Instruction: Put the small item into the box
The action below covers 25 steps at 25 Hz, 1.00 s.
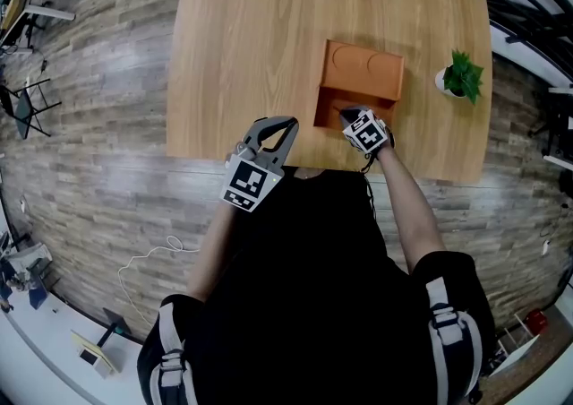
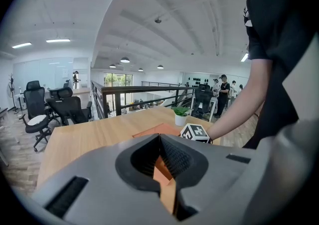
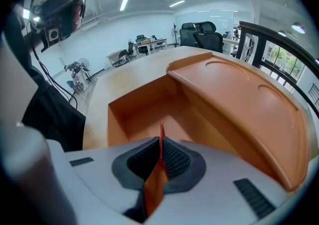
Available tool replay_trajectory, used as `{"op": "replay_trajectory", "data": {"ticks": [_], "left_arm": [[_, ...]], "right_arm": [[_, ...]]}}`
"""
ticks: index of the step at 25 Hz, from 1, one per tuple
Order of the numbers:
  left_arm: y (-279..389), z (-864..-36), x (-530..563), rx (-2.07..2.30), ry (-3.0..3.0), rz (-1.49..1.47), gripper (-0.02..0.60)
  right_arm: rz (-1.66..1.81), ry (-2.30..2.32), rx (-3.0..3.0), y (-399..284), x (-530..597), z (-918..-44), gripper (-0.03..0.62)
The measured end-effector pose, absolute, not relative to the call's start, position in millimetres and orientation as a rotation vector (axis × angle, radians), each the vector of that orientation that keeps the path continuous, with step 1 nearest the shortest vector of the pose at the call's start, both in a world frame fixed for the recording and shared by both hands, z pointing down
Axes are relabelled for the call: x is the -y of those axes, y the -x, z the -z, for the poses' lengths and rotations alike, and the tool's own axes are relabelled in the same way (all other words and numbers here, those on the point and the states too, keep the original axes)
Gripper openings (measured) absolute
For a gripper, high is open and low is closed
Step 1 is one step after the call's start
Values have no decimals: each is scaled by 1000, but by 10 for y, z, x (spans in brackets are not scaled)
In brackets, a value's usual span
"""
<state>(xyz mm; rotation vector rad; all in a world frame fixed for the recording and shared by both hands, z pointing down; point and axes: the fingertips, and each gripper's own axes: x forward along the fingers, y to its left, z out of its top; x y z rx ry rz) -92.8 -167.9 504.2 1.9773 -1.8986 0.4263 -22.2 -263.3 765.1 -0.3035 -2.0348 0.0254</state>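
An orange box stands on the wooden table; its far half is covered by a lid and its near compartment is open. My right gripper hangs over that open compartment, shut on a thin red flat item that sticks up edge-on between the pads. In the right gripper view the right gripper points into the compartment, whose floor shows bare. My left gripper hovers at the table's near edge, left of the box, shut with nothing in it. The left gripper faces the box.
A small potted plant in a white pot stands right of the box near the table's right edge. The wide table top stretches left and behind the box. Office chairs and a railing lie beyond the table. The person's body fills the near side.
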Motion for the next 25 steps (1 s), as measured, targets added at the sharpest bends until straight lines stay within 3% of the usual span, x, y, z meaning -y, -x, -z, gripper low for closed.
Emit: {"op": "replay_trajectory", "data": {"ticks": [14, 20, 25], "left_arm": [[932, -5020, 1732, 1888, -2008, -445, 23], [935, -5000, 1745, 1891, -2010, -439, 23], [918, -4996, 1747, 1882, -2021, -434, 23]], "right_arm": [[2, 332, 2036, 261, 2619, -7628, 40], [11, 305, 2034, 255, 2675, -7631, 113], [1, 277, 2044, 242, 2687, -7578, 122]]}}
